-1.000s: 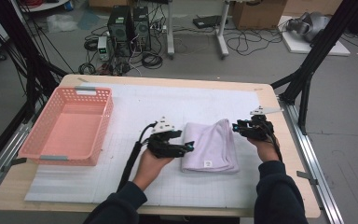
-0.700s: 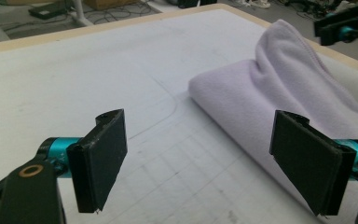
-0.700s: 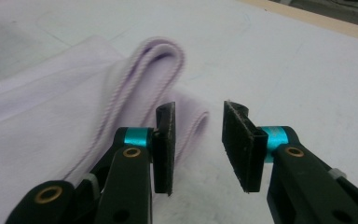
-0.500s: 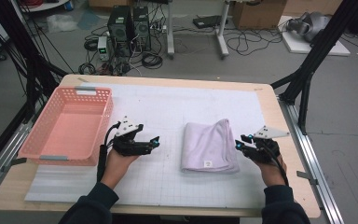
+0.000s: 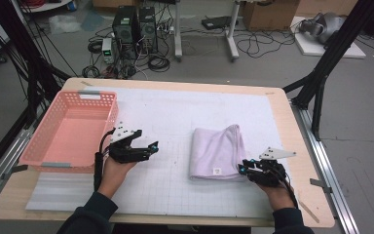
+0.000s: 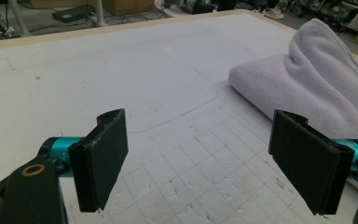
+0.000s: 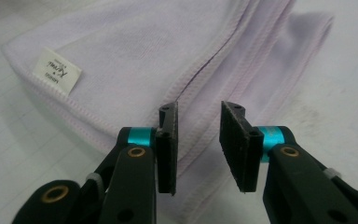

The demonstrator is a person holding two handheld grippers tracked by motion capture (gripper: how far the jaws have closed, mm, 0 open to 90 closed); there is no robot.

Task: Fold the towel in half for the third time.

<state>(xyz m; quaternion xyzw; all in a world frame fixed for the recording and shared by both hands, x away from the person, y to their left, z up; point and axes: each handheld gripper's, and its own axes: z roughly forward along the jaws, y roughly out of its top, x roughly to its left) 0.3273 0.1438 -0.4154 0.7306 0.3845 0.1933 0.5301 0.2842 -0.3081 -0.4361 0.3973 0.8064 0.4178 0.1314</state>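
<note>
Lilac folded towel (image 5: 217, 152) lay mid-counter (image 5: 175, 109). Right tongs (image 7: 198, 140), narrowing but gripping nothing, hovered over its hemmed corner; left tongs (image 6: 205, 158) gaped wide, empty. Best to pinch all layers together before lifting.

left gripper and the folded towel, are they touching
Apart. The high view shows the left gripper well clear of the towel, with bare mat between them.

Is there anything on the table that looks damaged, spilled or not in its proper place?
Nothing stands out. The folded lilac towel lies flat on the white mat, its hems neat and its small label intact. The pink basket sits upright on the table's left side. The mat has only faint marks and no spill.
</note>
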